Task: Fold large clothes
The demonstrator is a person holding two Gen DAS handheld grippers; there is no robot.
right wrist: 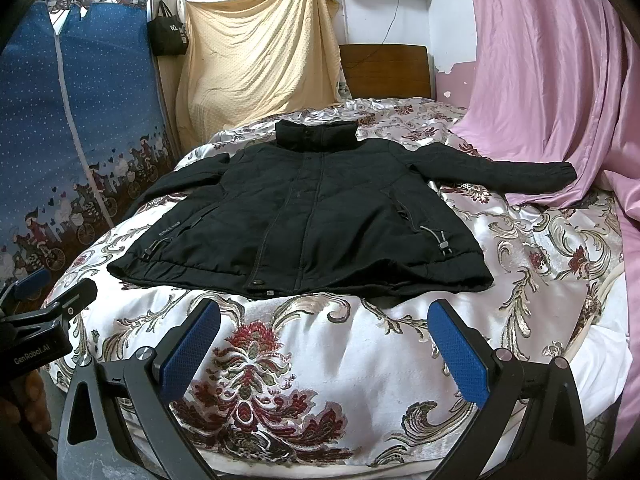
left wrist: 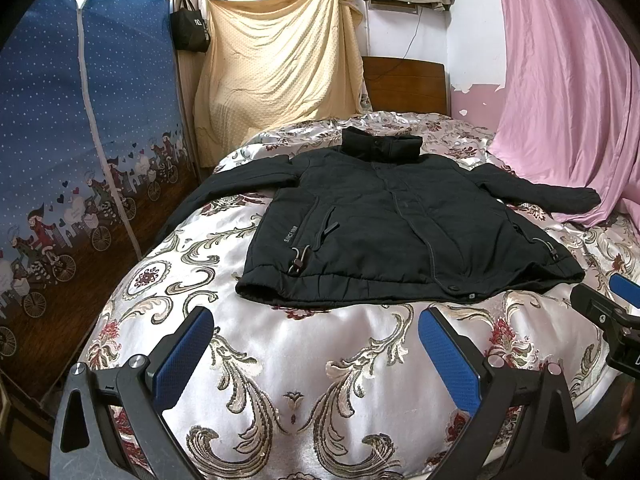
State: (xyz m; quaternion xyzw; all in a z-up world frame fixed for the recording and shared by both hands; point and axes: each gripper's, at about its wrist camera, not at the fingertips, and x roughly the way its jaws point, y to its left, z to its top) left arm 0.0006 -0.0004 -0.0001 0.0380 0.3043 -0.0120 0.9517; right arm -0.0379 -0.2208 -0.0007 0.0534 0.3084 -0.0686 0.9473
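A black padded jacket (left wrist: pixel 400 216) (right wrist: pixel 312 216) lies flat and front-up on the bed, collar toward the headboard, both sleeves spread out sideways. Its hem faces me. My left gripper (left wrist: pixel 316 316) is open, hovering over the bedspread just short of the hem's left half, nothing between its blue pads (left wrist: pixel 188 352). My right gripper (right wrist: pixel 324 312) is open too, just short of the hem's right half, with nothing between its blue pads (right wrist: pixel 460 352). Each gripper shows at the edge of the other's view.
The bed (left wrist: pixel 304 384) carries a shiny floral bedspread. A blue fabric wardrobe (left wrist: pixel 80 140) stands close on the left. A pink curtain (right wrist: pixel 560 100) drapes onto the bed's right side, touching the jacket's right sleeve. A wooden headboard (right wrist: pixel 384 68) and a yellow hanging cloth (right wrist: pixel 260 60) are behind.
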